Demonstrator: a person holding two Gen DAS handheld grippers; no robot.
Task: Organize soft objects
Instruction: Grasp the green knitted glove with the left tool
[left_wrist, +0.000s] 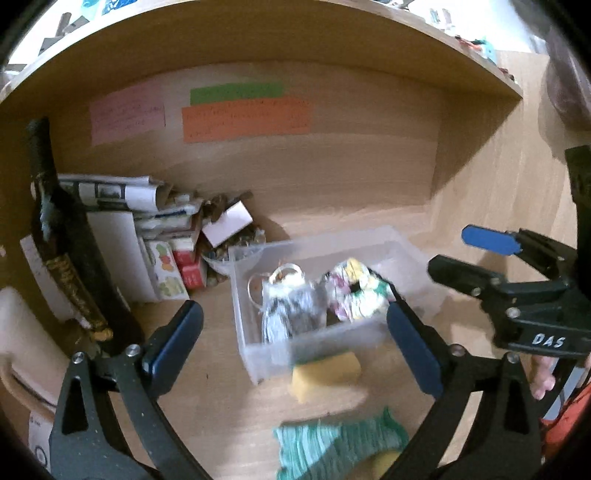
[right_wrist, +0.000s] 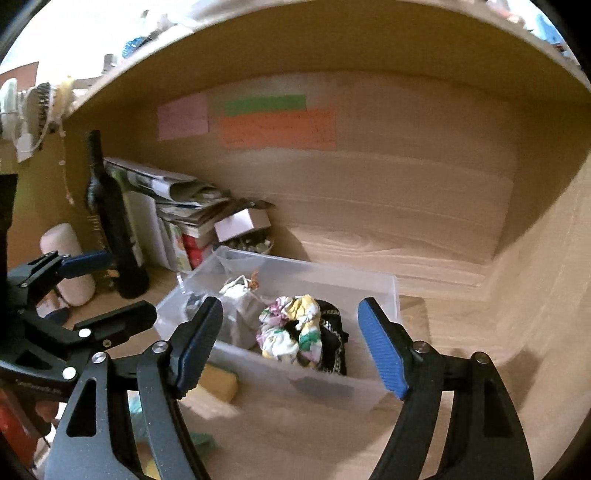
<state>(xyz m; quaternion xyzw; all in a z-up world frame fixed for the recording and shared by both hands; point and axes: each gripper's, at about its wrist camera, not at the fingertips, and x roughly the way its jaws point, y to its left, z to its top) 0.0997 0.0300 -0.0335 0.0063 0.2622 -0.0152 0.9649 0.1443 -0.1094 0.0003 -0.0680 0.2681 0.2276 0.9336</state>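
A clear plastic bin (left_wrist: 255, 354) (right_wrist: 384, 291) stands on the wooden desk. It holds a floral cloth bundle (left_wrist: 351, 291) (right_wrist: 288, 328), a white and grey pouch (left_wrist: 288, 310) (right_wrist: 240, 299) and a dark patterned cloth (right_wrist: 332, 339). A yellow sponge (left_wrist: 325, 373) (right_wrist: 219, 382) lies on the desk in front of the bin. A green knitted cloth (left_wrist: 340, 443) lies nearer still. My left gripper (left_wrist: 295, 347) is open and empty above the bin's front wall. My right gripper (right_wrist: 291, 347) is open and empty over the bin; it also shows in the left wrist view (left_wrist: 458, 254).
A dark wine bottle (left_wrist: 70, 266) (right_wrist: 110, 221), stacked papers and small boxes (left_wrist: 155, 236) (right_wrist: 184, 218) crowd the left back corner. Coloured notes (left_wrist: 243, 118) hang on the back panel. A shelf board (left_wrist: 295, 40) overhangs the desk. A white roll (right_wrist: 66, 262) lies left.
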